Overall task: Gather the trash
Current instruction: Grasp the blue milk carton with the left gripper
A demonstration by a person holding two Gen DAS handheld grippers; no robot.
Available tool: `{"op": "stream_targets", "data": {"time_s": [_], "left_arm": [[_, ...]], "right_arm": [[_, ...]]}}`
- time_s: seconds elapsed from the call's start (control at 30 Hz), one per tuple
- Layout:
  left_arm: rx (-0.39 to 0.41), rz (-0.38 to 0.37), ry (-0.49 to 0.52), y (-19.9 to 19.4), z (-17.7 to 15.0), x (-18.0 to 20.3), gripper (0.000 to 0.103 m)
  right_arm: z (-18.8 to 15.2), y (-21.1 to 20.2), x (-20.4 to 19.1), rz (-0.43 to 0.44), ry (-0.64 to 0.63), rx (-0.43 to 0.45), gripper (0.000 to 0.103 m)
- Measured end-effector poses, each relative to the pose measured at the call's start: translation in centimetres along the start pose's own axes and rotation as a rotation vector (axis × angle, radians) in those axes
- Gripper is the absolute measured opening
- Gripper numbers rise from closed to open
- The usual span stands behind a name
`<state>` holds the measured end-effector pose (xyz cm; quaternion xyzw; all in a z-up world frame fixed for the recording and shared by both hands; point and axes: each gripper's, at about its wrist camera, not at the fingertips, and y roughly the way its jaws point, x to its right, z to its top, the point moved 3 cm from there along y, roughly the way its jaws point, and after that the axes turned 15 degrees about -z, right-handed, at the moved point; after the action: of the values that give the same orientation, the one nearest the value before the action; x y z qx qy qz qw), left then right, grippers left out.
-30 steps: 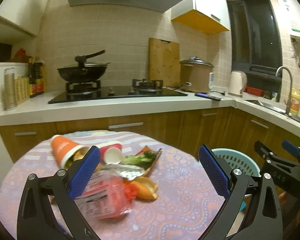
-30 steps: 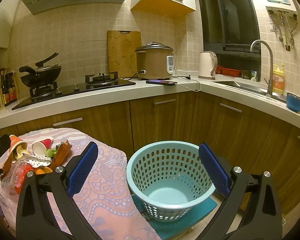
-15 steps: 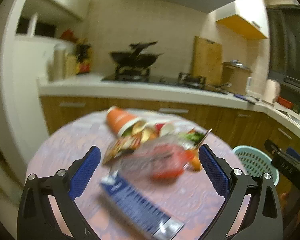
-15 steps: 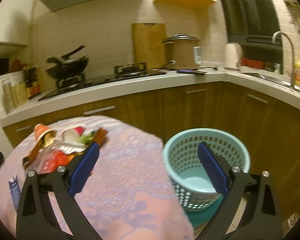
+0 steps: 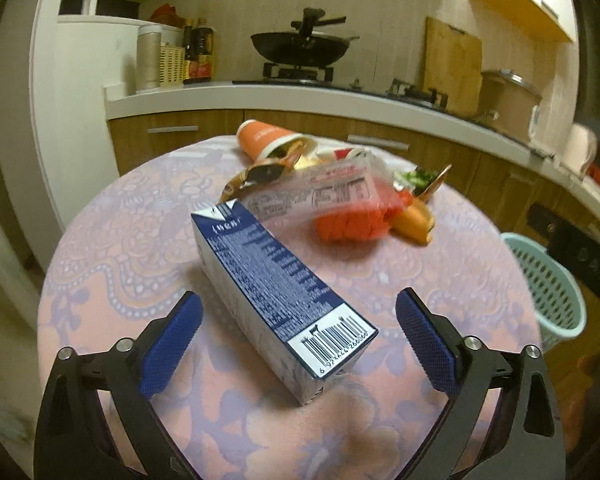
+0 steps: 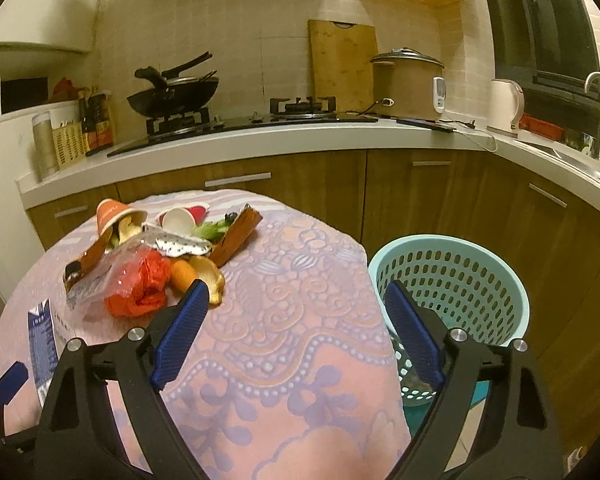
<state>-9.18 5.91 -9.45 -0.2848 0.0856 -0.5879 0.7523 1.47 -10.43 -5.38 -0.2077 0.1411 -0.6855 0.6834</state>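
Observation:
A blue and white carton (image 5: 276,280) lies on the patterned round table (image 5: 132,280), its barcode end toward me. My left gripper (image 5: 296,320) stands open just above it, one pad on each side, not touching. Behind the carton sits a heap of trash: a clear bag with red stuff (image 5: 340,208), an orange cup (image 5: 264,138) on its side, peels and greens. My right gripper (image 6: 296,308) hangs over the table's right part with nothing between its pads, its jaws closing slightly. The teal basket (image 6: 448,300) stands on the floor right of the table.
A kitchen counter (image 6: 260,140) with a wok, cutting board, rice cooker and kettle runs behind the table. A white fridge (image 5: 80,120) stands at the left. A red and white paper cup (image 6: 180,218) and a brown wrapper (image 6: 238,236) lie in the heap.
My left gripper has swung left and dropped toward the blue carton, which now lies between its pads. My right gripper has turned left from the basket toward the table.

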Motion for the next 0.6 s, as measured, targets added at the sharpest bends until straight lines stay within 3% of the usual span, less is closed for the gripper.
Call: {"op": "stream_targets", "data": {"time_s": [0.23, 0.27, 0.53, 0.6], "left_arm": [[-0.06, 0.031, -0.064, 1.5, 0.1, -1.5, 0.076], [-0.067, 0.029, -0.063, 1.5, 0.1, -1.6, 0.068], [-0.067, 0.037, -0.098, 0.9, 1.1, -4.5, 0.048], [-0.069, 0.046, -0.116, 0.8, 1.3, -5.8, 0.038]], "right_arm": [[-0.2, 0.5, -0.7, 0.035, -0.038, -0.024, 0.085], [-0.2, 0.6, -1.1, 0.05, -0.049, -0.03, 0.085], [0.4, 0.5, -4.6, 0.149, -0.12, -0.023, 0.085], [0.6, 1.4, -5.1, 0.175, -0.131, -0.044, 0.085]]}}
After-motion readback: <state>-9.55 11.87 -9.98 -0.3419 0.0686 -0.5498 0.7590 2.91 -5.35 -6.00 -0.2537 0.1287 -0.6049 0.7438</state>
